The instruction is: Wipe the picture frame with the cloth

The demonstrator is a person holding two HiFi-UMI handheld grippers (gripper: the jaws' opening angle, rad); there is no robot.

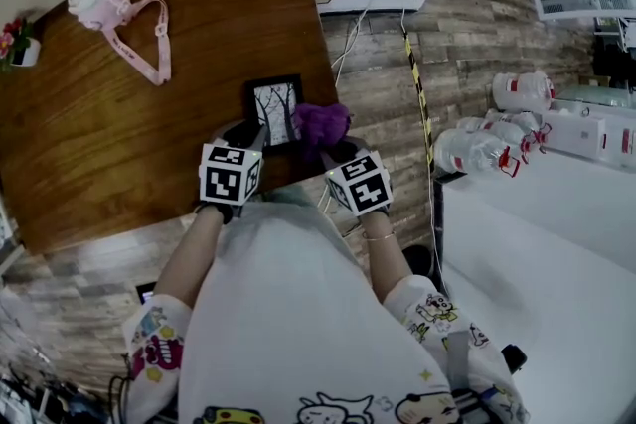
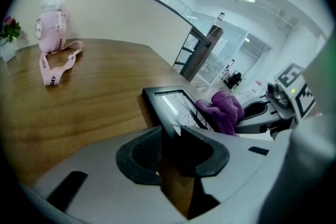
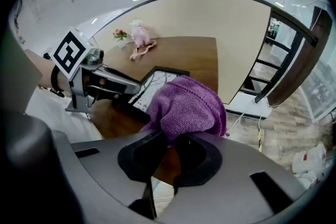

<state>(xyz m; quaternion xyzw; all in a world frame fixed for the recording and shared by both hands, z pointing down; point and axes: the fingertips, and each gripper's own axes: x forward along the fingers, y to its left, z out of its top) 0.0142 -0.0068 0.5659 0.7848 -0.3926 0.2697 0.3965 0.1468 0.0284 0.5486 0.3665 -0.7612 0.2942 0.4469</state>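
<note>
The left gripper is pinching the near edge of the black picture frame by the worktop edge. The frame is probably rigid, light and glazed, so an edge hold suits. The right gripper is clamping the soft purple cloth against the frame's right side.

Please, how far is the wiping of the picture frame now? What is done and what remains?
Done: the left claw is shut on the near corner of the picture frame, and the right claw is shut on the cloth. In hand: the cloth lies against the frame's right side. Left: the rest of the frame's front is uncovered. How much of it is already wiped cannot be told.
</note>
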